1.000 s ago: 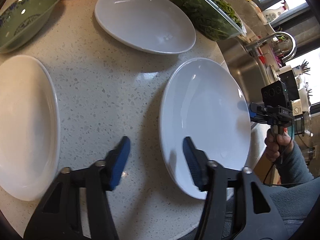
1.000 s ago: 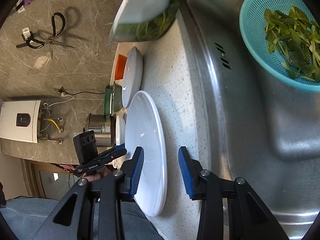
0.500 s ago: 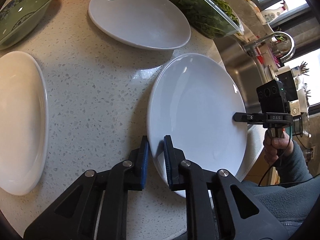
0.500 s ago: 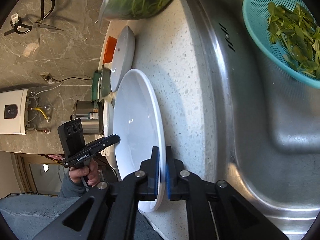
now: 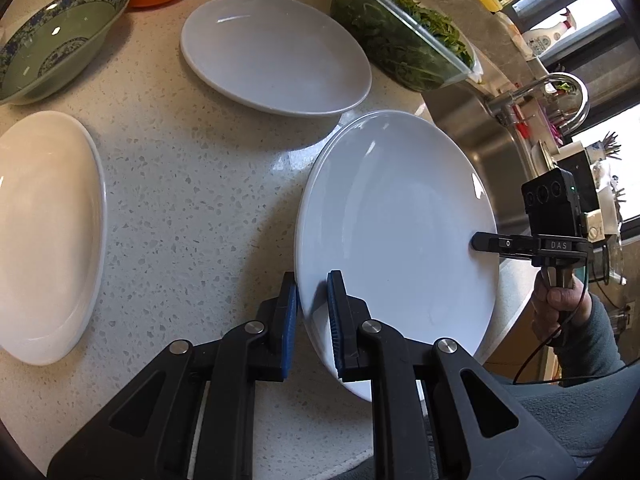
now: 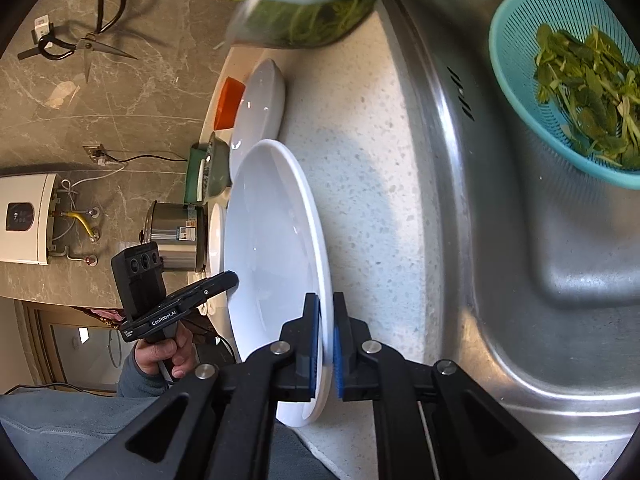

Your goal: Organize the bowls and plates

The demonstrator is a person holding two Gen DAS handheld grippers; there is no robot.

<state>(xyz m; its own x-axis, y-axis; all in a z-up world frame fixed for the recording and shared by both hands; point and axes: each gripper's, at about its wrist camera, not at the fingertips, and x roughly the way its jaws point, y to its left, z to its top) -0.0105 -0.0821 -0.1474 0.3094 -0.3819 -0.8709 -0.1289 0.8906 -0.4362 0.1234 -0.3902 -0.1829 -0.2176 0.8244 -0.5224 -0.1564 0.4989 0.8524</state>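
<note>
Both tools have gone from gaping open on either side of the rim to clamped onto it, so the big white plate now has a tool on two opposite edges. Left tool pinches the rim nearest it, blue pads on each face; right tool bites the rim on the sink side, jaws squeezed tight on the thin edge. From the left tool, the plate sits straight ahead, and its right edge looks a bit raised off the table.

What worries me: two pinch grips on a glossy rim. If one hand lifts faster than the other, the plate twists and could slide out of the pads. The sink is right beside the right tool, so a slip that way means a drop onto steel. Ahead of the left tool another white plate sits close, its rim nearly overlapping, so swinging forward could clip it. The glass bowl of greens is just beyond too.
</note>
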